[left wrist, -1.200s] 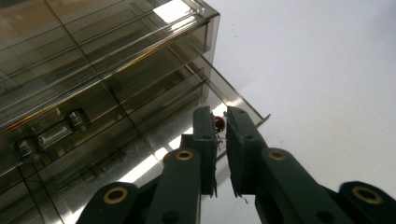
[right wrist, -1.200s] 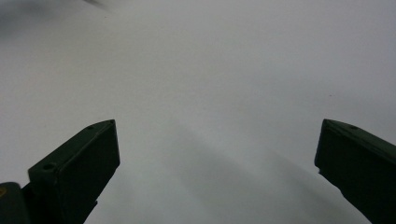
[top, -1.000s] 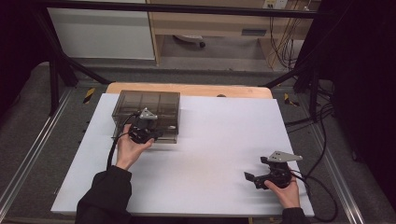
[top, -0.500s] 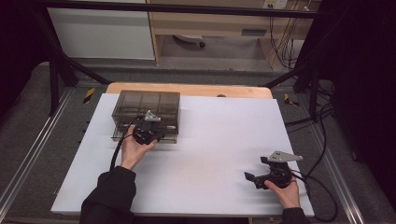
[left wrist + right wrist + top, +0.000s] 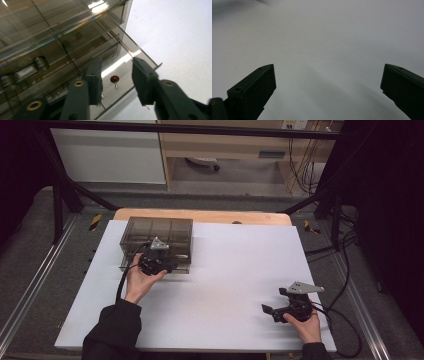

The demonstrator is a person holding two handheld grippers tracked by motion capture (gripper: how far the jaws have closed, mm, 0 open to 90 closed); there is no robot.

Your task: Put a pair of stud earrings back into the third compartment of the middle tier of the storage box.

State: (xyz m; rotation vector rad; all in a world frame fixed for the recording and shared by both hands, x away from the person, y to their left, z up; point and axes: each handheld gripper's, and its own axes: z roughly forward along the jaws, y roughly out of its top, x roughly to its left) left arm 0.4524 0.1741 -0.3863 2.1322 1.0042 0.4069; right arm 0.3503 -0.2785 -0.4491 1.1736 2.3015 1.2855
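A smoky see-through drawer cabinet point(image 5: 156, 231) stands at the table's back left. My left gripper point(image 5: 161, 266) is at its front face, open. In the left gripper view, one drawer point(image 5: 126, 58) of the cabinet point(image 5: 50, 37) is pulled out, and a small red component point(image 5: 114, 79) with thin wire legs lies on its floor. The left gripper point(image 5: 116, 68) has its jaws apart on either side of and above that component, holding nothing. My right gripper point(image 5: 274, 301) rests open near the front right of the table. Its jaws point(image 5: 328, 72) are spread wide over bare white surface.
The white table top point(image 5: 235, 265) lies between the two hands, with a wooden edge point(image 5: 210, 216) behind it. Other drawers hold small dark parts point(image 5: 40, 63). Black frame bars and cables point(image 5: 345, 285) run along the right side.
The left hand only shifts slightly at the cabinet's front. The right gripper stays still.
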